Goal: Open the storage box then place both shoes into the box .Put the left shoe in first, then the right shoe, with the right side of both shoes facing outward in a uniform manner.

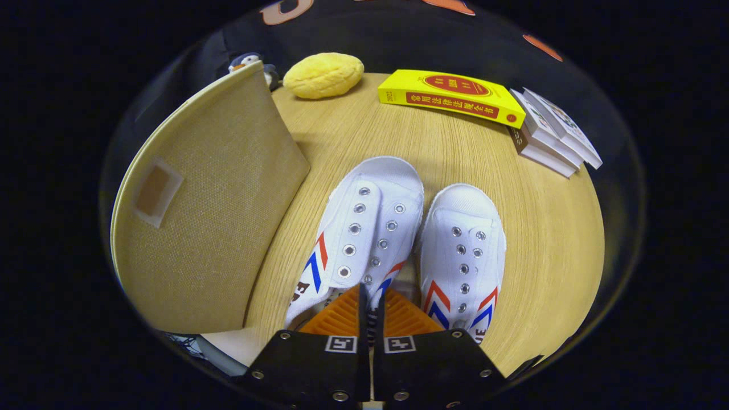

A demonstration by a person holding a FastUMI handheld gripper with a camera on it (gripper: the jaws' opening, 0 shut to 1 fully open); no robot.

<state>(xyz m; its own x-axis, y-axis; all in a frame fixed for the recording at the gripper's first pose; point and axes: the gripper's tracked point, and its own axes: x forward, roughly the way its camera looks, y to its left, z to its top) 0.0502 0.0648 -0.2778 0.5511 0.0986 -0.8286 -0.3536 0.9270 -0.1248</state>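
Gripper [371,310] pinched nearly shut on the rear rim of the left white canvas shoe with red and blue chevrons [359,233], matching right shoe [464,256] touching beside it on the round wooden table [547,228], beige woven fabric storage box [211,222] left of both.
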